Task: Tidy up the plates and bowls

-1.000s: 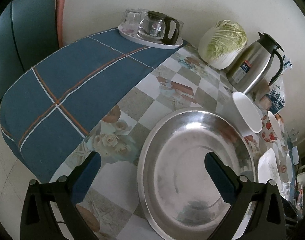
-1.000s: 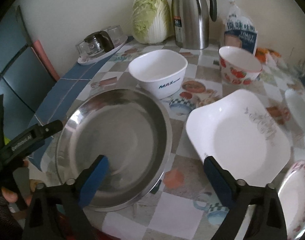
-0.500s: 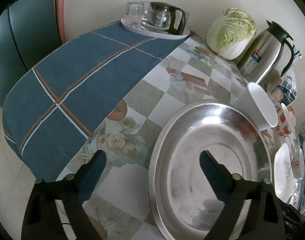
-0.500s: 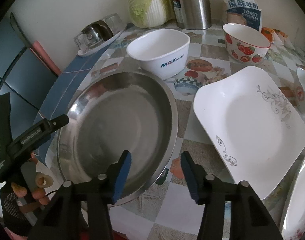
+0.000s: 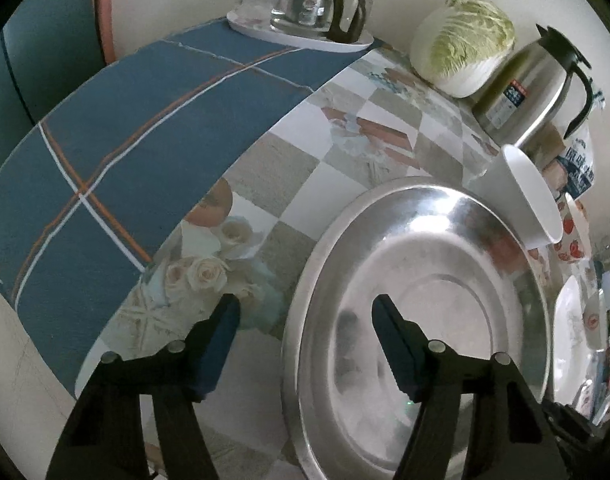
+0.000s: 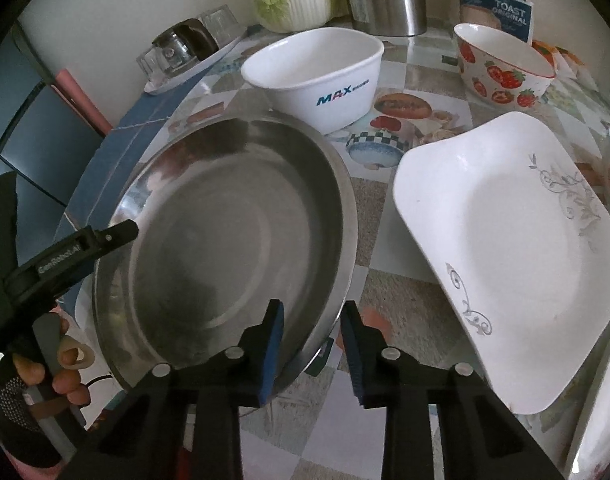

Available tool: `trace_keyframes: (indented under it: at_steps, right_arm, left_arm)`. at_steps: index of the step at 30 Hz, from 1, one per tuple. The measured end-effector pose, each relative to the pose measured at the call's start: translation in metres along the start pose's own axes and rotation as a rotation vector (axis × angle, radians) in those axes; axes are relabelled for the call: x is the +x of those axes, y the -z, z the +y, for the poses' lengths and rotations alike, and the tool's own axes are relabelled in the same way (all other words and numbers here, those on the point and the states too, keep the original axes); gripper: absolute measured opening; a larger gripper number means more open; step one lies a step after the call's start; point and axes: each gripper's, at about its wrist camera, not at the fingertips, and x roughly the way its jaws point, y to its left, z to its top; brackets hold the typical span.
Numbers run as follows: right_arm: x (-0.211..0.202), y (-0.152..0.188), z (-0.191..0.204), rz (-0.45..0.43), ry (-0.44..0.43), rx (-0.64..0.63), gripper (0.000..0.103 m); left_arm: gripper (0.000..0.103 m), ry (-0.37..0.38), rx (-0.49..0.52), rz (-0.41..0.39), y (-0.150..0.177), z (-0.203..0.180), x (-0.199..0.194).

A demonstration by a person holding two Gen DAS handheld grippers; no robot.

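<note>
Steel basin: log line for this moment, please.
left gripper: open, astride steel basin rim | right gripper: open, astride near rim | basin: on table, not gripped | next: likely close, lift

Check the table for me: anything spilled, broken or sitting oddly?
Nothing looks spilled or broken. One oddity: the square white plate seems tilted, its near right edge apparently resting on another plate's rim. The steel basin sits close to the table's near edge, with both the right gripper and left gripper straddling its rim.
</note>
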Motion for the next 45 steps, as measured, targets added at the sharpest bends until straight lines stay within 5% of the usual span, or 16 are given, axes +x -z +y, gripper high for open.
trace_keyframes:
  at_steps: [8, 17, 32, 45]
  right_arm:
    - [0.01, -0.005, 0.003, 0.0, 0.017, -0.031, 0.021]
    - [0.016, -0.01, 0.011, -0.008, -0.006, -0.074, 0.021]
    - [-0.035, -0.012, 0.008, -0.081, -0.058, -0.076, 0.021]
    - [-0.124, -0.021, -0.04, -0.284, -0.058, -0.032, 0.021]
  left_arm:
    - [0.066, -0.023, 0.053, -0.018, -0.002, -0.01, 0.006]
    - [0.036, -0.015, 0.035, -0.007, 0.002, -0.008, 0.003]
    - [0.036, -0.039, 0.097, -0.09, 0.005, -0.031, -0.06]
    - [0.036, 0.004, 0.257, -0.234, -0.009, -0.133, -0.134]
